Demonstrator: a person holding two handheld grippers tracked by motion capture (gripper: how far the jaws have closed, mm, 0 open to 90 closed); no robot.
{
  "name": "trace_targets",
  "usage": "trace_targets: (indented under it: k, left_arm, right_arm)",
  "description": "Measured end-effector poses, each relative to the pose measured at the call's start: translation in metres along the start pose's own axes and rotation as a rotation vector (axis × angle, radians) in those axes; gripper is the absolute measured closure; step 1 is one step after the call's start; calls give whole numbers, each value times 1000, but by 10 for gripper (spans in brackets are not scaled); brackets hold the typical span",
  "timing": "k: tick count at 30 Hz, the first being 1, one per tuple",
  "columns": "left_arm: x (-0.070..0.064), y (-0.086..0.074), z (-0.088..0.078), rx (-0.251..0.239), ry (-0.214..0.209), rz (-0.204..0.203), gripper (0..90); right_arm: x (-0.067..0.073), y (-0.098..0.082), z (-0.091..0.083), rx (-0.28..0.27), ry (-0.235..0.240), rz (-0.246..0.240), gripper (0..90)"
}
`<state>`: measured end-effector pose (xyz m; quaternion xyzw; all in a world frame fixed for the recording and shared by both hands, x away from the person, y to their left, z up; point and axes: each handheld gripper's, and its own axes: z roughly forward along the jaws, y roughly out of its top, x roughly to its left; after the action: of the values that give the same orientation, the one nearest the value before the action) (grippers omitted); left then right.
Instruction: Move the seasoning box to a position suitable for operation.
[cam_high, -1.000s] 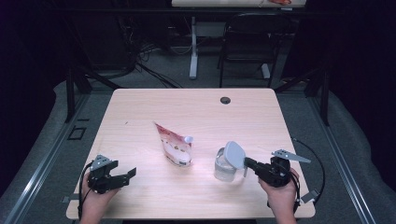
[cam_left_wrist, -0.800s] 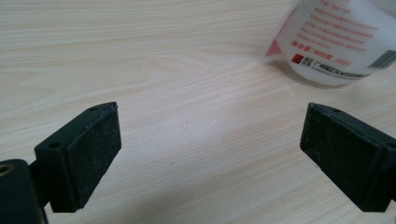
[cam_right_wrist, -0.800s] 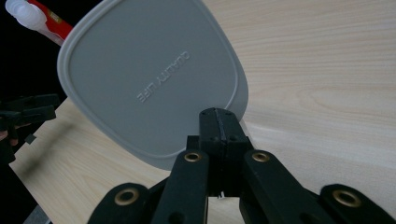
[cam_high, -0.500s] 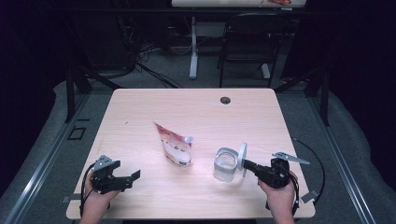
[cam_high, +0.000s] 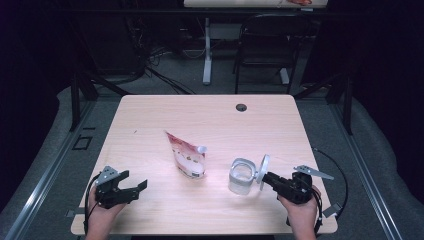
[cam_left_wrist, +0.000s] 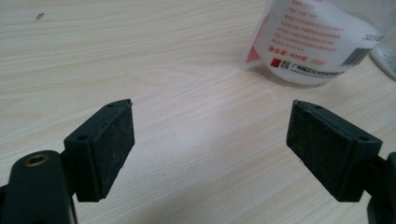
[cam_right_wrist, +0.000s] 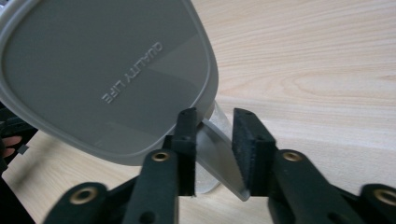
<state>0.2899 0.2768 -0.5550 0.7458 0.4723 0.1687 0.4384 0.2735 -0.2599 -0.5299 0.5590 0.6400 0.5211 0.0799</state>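
Lid off the container, sitting loose between the right gripper's jaws

The grey lid stands on edge just right of the clear container, near the front right of the table. In the right gripper view the lid reads "QUALITY LIFE" and its rim runs between the pads w/ a visible gap, so the right gripper is partly spread; its jaws have just been opening, lid between them, can't tell if it touches a pad. Container is open on top, upright. A red & white pouch lies left of it, mid table. Left gripper is well apart at the front left, jaws spread wide w/ nothing between, aimed toward the pouch.
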Motion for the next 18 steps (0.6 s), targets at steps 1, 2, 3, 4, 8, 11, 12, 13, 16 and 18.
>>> trace_targets:
  k: [1, 2, 3, 4, 8, 11, 12, 13, 16, 18]
  left_arm:
    - [0, 0, 0, 14, -6, -9, 155]
    - [1, -1, 1, 27, -11, -16, 156]
    - [1, -1, 1, 40, -19, -17, 156]
    - [1, -1, 2, 47, -18, -14, 156]
    - [0, 0, 2, 50, -10, -5, 157]
    - [0, -1, 2, 56, -10, -1, 157]
    - [0, -1, 3, 59, -6, 2, 157]
    - [0, -1, 3, 61, 0, 4, 157]
    - [1, -1, 3, 66, 3, 4, 157]
    - [1, -1, 3, 68, 3, 5, 156]
  right_arm:
    - [-1, 0, -1, -6, -2, -5, 633]
    - [-1, -1, -1, -6, -5, -13, 622]
    - [-2, -1, -2, -17, -12, -13, 599]
    - [-2, -2, -3, -20, -19, -22, 575]
    - [-4, -4, -3, -57, -52, -74, 432]
    - [-6, -6, -3, -62, -71, -100, 336]
    - [-8, -6, -3, -51, -77, -113, 287]
    - [-9, -5, -3, -42, -78, -119, 245]
    - [-10, -7, -4, -53, -101, -127, 178]
    - [-10, -7, -4, -38, -127, -143, 140]
